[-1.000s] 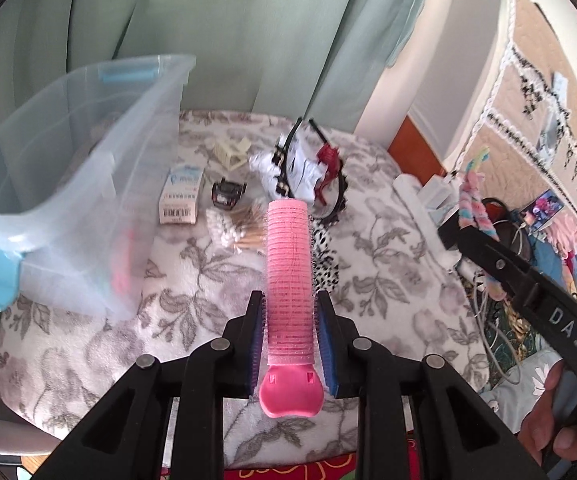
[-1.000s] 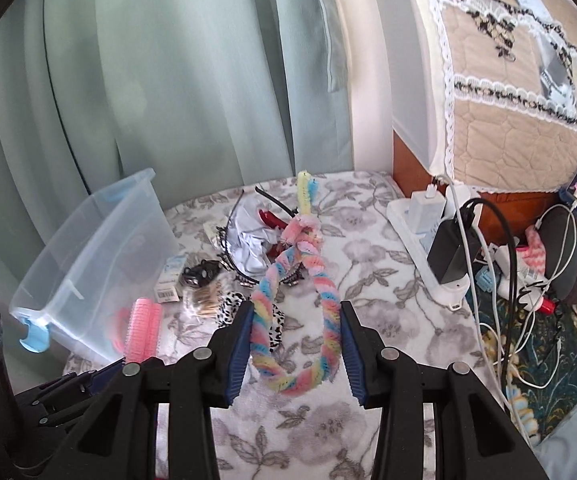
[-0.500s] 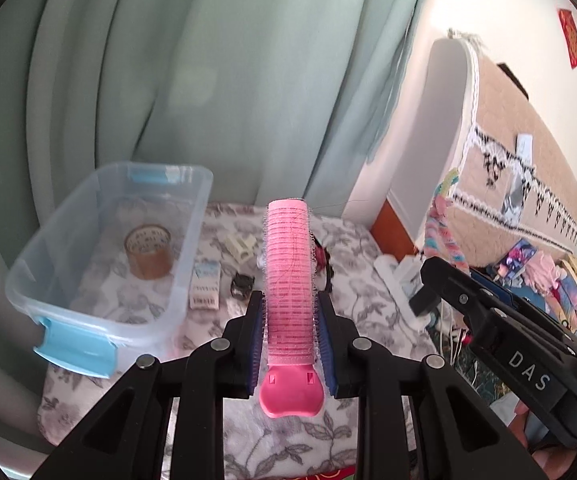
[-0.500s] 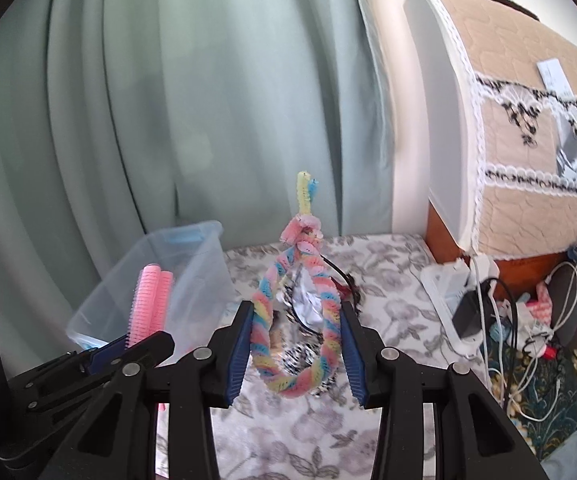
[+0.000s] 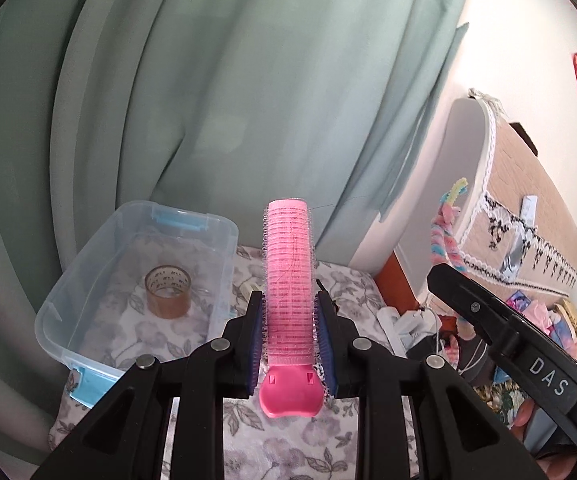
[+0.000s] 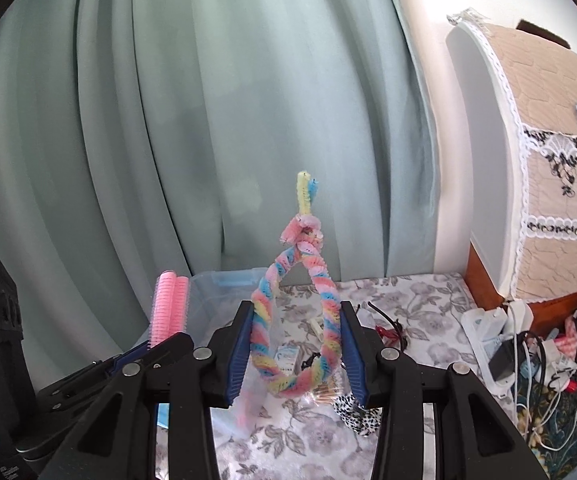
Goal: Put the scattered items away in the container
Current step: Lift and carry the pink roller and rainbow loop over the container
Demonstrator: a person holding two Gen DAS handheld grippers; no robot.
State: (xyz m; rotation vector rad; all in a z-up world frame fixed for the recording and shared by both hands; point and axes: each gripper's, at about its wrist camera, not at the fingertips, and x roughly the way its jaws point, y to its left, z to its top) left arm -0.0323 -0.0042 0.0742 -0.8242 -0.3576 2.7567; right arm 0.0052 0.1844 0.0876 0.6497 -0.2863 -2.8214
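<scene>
Left hand-held gripper clenching pink hair roller, right hand-held gripper clenching braided loop, above clear bin.

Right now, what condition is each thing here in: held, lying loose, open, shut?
Left gripper: shut on the pink hair roller, lifted.
Right gripper: shut on the braided pastel loop, lifted.
Clear plastic container: lidless, open.
Tape roll: upright inside container.
Small white box: lying loose on floral cloth.

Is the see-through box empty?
No. The clear box holds one roll of brown tape; nothing else shows inside.
</scene>
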